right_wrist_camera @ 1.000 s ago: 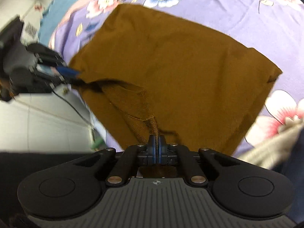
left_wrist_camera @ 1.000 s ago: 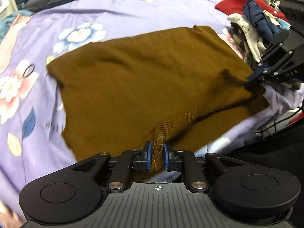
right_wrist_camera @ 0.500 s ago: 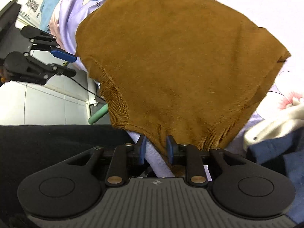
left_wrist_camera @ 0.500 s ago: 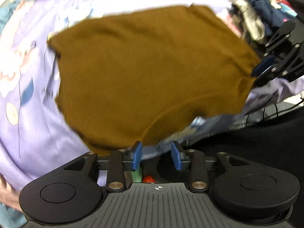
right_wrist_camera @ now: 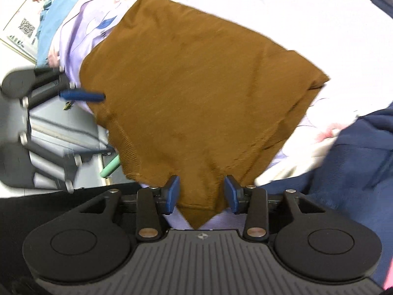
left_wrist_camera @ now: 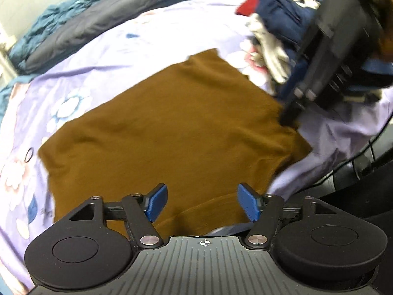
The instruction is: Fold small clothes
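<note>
The left tool [left_wrist_camera: 202, 205] is standing at its widest, its jaws opening the last bit, and its blue pads [left_wrist_camera: 157, 205] are pressing on nothing; the near edge of the brown garment [left_wrist_camera: 172, 132] is lying just under and in front of them. The right tool [right_wrist_camera: 201, 194] is about half open and its jaws are opening too. The pointed near corner of the brown garment [right_wrist_camera: 196, 98] is lying between its pads [right_wrist_camera: 172, 194], but they are not touching the cloth, so neither tool is holding anything.

The garment is lying spread almost flat on the bed, on the lilac flowered sheet [left_wrist_camera: 103, 54], with its near edge reaching the near edge of the bed. It seems already doubled, because a second layer is showing along its edges. Its long axis is running from left to right, from one tool toward the other, and each tool is hovering at one near corner. In the left wrist view the right tool is at the right side of the cloth; I cannot tell if it is touching it.

Just beyond the right corner, a pile of unfolded clothes [left_wrist_camera: 282, 19] is waiting, navy, red and cream.

I judge that the next fold needs a new grip on the near corners, and each tool is equally near to its own corner.
</note>
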`<state>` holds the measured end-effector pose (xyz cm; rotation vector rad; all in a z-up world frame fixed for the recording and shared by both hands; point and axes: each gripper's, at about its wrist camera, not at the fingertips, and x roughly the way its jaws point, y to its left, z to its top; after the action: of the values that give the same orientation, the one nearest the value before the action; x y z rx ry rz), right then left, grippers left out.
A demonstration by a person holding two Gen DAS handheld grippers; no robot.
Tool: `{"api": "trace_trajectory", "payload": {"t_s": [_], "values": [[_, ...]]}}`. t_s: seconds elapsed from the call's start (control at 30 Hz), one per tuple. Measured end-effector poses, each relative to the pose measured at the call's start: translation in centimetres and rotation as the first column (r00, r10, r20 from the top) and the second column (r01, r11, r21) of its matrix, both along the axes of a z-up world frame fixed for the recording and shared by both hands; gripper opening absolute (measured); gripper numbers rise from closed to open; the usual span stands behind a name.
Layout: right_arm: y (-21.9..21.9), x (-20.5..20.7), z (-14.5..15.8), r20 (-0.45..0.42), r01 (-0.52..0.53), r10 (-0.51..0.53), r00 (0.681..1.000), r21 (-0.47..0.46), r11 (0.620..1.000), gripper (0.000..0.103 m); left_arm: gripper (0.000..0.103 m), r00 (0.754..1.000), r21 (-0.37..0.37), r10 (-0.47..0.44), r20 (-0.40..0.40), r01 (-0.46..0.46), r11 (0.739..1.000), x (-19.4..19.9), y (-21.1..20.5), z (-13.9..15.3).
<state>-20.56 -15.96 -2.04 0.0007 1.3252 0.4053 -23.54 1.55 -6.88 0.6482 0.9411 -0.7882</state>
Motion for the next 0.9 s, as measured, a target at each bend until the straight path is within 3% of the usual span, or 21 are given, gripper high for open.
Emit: {"api": "trace_trajectory", "payload": {"t_s": [0.1,0.17,0.23,0.33,0.43,0.57,0.7,0.77,0.83,0.9], "values": [[-1.6,0.6,1.5,0.039,0.056,-0.057,0.998,0.034,0.998,0.046,0.103,0.999,0.013,-0.035,0.036,0.035,0.999,-1.2,-1.9,-0.5],[-3.3,1.3,2.7,0.084,0.125,-0.129,0.988,0.052,0.991,0.052,0.103,0.998,0.004,-0.036,0.042,0.036,0.999,-1.5,-3.2,-0.6],[-5.5,2.3,3.6,0.109,0.225,-0.234,0.966,0.088,0.970,0.059,0.103,0.998,-0.005,-0.054,0.034,0.054,0.999,-2.1,-4.8,-1.0],[-8.4,3.3,4.2,0.085,0.316,-0.332,0.939,0.164,0.935,0.059,0.103,0.991,-0.005,-0.126,0.047,0.127,0.992,-3.4,-7.3,-1.4],[-9.4,3.9,4.3,0.079,0.333,-0.352,0.933,0.188,0.924,0.059,0.103,0.982,0.002,-0.181,0.058,0.181,0.983,-4.5,-9.9,-2.5],[-9.1,4.7,3.4,0.070,0.330,-0.347,0.935,0.185,0.926,0.059,0.103,0.988,0.104,-0.150,0.030,0.147,0.984,-4.3,-12.8,-5.7],[-7.9,6.9,2.0,0.072,0.321,-0.333,0.940,0.138,0.937,0.061,0.103,0.992,0.086,-0.120,0.024,0.117,0.989,-4.2,-12.8,-5.9],[-7.4,8.7,0.9,0.067,0.350,-0.355,0.933,0.075,0.934,0.066,0.082,0.996,0.062,-0.089,0.010,0.089,0.994,-4.2,-11.9,-5.4],[-7.5,10.7,-0.3,0.045,0.424,-0.424,0.904,0.005,0.905,0.067,0.064,0.998,0.046,-0.062,-0.007,0.062,0.997,-3.7,-11.1,-5.1],[-7.6,13.0,-1.9,-0.006,0.480,-0.481,0.877,-0.058,0.875,0.072,0.057,0.998,0.012,0.002,-0.066,-0.001,1.000,-2.3,-10.2,-4.7]]}}
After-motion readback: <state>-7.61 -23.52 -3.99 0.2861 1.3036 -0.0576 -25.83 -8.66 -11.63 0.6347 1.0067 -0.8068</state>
